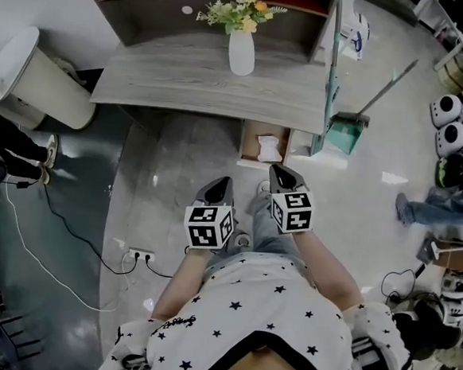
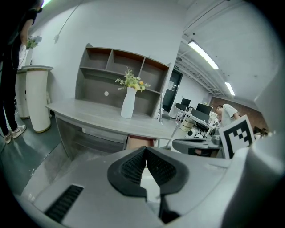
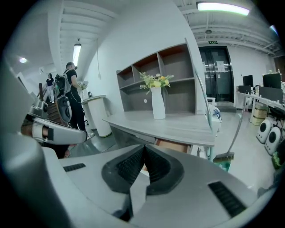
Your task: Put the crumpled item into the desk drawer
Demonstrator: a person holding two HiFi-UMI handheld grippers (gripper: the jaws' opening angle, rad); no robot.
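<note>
Under the desk (image 1: 208,79), the crumpled paper (image 1: 269,149) lies inside the open drawer (image 1: 254,136), so the drop looks done. The left gripper (image 1: 219,186) and right gripper (image 1: 282,175) hang just short of the desk, jaws together and empty, probably leaving the drawer room.

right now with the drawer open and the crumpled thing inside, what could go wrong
1. The drawer stands open with the crumpled item inside; if the wad sits high, it might catch when the drawer is pushed shut.
2. The dustpan stands beside the drawer, on the side of the right tool, which is shut and empty; a wide swing could knock it over.
</note>
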